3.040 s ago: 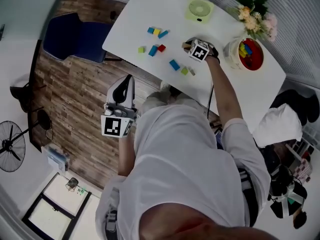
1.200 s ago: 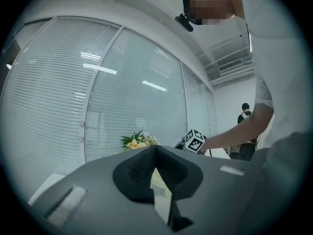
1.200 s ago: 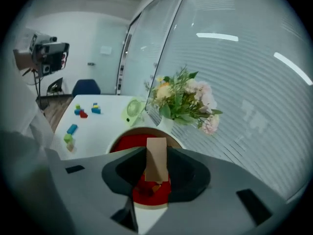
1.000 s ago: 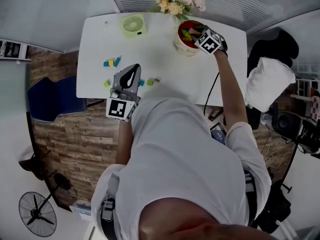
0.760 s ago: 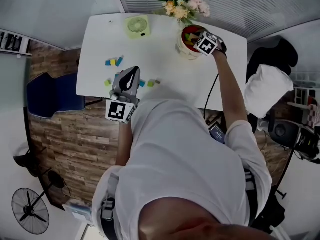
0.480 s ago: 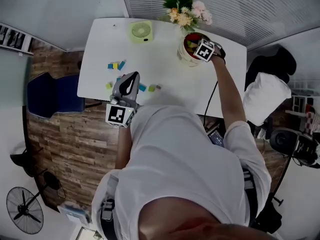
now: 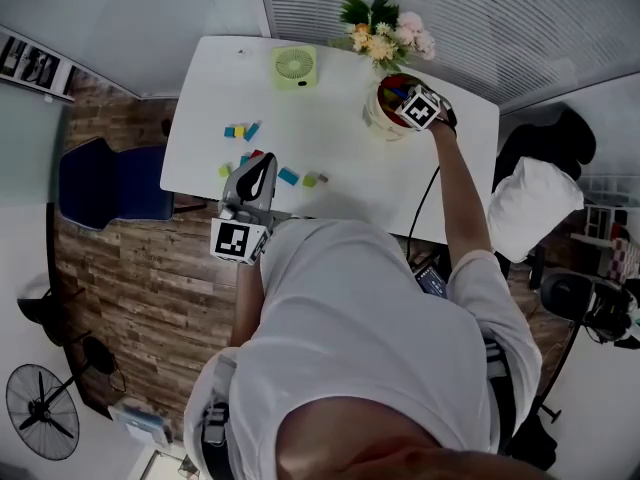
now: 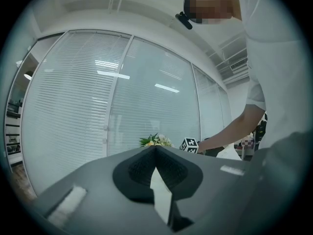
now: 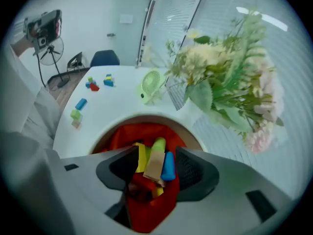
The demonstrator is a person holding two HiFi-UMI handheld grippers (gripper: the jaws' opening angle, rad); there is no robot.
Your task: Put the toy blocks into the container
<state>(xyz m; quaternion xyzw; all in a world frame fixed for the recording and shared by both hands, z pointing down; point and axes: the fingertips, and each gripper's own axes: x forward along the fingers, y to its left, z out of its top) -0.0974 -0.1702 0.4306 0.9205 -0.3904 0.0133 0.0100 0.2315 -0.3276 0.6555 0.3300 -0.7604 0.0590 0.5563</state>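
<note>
Directly below the right gripper (image 9: 156, 164), whose jaws are opening, a tan wooden block (image 9: 153, 161) lies unclasped inside the round red-lined container (image 9: 146, 117). The left gripper (image 8: 155, 149) is clenched and empty.

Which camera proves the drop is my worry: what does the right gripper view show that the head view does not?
Only the right gripper view: a close look inside the container, with a pile of coloured blocks on red, seen between the right gripper's opening jaws. Only the head view: the left gripper, held at the near edge of the table, and the blue chair. Both: fan, flowers, loose blocks.
</note>
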